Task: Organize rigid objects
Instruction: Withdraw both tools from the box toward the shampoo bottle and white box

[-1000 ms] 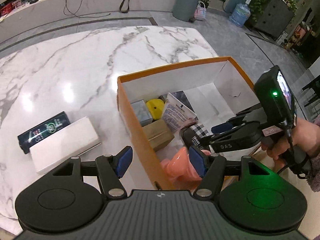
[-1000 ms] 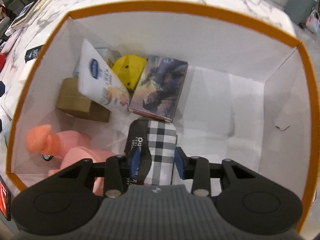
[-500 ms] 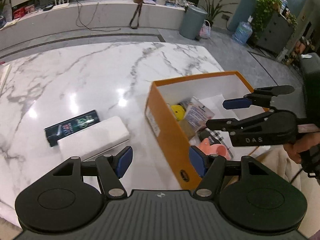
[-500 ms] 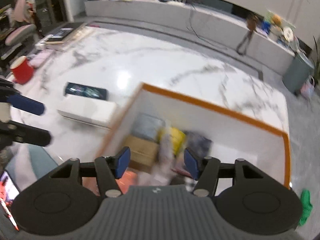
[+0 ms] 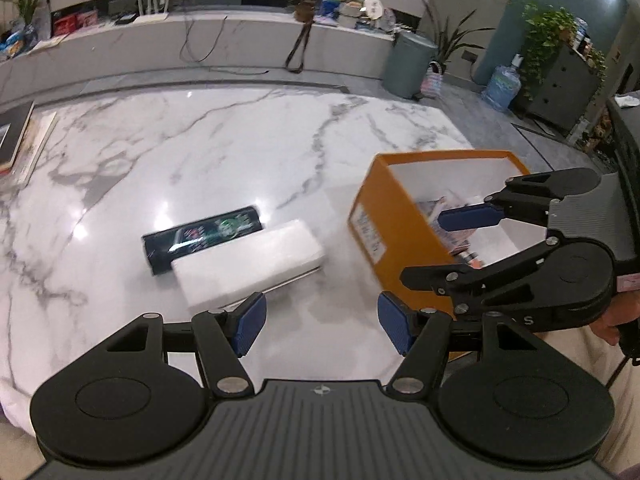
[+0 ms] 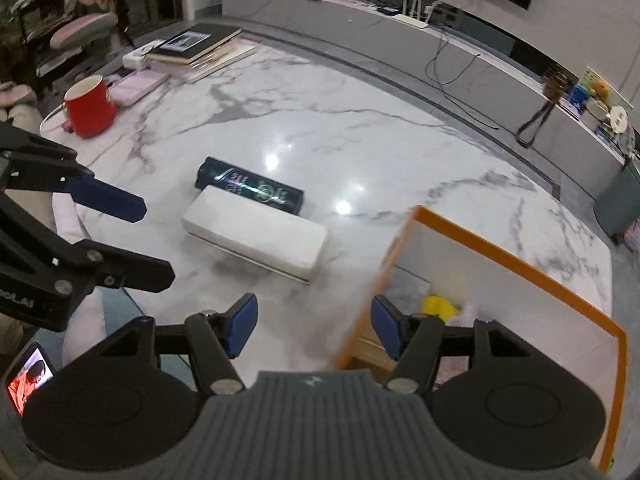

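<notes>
Both tongs hang wide apart and hold nothing — the left gripper [image 5: 320,328] above bare marble, the right gripper [image 6: 310,326] over the near corner of the orange box [image 6: 516,264]. On the marble table [image 5: 200,152] left of the box lie a white box [image 5: 248,266] and, touching it behind, a dark printed box [image 5: 202,236] — a red mug [image 6: 90,106] stands well apart.

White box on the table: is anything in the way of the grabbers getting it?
Nothing visible. The white box lies on bare marble ahead of both open grippers, left and right. The dark box touches its far side only.
</notes>
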`<action>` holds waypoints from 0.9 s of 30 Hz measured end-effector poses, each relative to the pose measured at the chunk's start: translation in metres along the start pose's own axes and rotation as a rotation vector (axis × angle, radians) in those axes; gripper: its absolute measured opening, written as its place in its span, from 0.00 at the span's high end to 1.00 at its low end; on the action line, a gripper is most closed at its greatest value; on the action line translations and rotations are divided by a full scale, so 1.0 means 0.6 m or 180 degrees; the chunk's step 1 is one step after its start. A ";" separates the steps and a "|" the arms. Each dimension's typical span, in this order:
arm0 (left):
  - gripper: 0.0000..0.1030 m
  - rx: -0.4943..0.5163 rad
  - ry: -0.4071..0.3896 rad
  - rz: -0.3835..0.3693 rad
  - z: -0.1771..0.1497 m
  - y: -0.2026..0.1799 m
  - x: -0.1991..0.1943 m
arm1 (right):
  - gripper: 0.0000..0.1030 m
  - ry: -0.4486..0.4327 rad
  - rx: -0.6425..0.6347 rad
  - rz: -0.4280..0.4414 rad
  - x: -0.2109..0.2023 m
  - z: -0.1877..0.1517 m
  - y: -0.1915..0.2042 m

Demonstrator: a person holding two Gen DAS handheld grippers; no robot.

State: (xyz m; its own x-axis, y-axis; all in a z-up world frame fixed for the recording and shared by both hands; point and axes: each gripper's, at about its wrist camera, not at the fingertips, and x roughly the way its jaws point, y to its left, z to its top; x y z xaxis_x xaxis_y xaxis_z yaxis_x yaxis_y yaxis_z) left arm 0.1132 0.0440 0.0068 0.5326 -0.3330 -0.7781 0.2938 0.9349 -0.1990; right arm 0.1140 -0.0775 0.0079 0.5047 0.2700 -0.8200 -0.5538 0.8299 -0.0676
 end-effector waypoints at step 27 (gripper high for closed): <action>0.18 -0.0193 0.0406 0.0223 -0.006 0.133 0.096 | 0.32 0.0502 -0.1045 0.0318 0.192 0.081 0.073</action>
State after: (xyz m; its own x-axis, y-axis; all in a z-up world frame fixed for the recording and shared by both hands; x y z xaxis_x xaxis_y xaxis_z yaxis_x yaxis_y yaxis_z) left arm 0.1645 0.1000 -0.0562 0.4437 -0.2521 -0.8600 0.2090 0.9623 -0.1743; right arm 0.1802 0.0139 -0.0619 0.3434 0.2421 -0.9074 -0.7910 0.5955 -0.1405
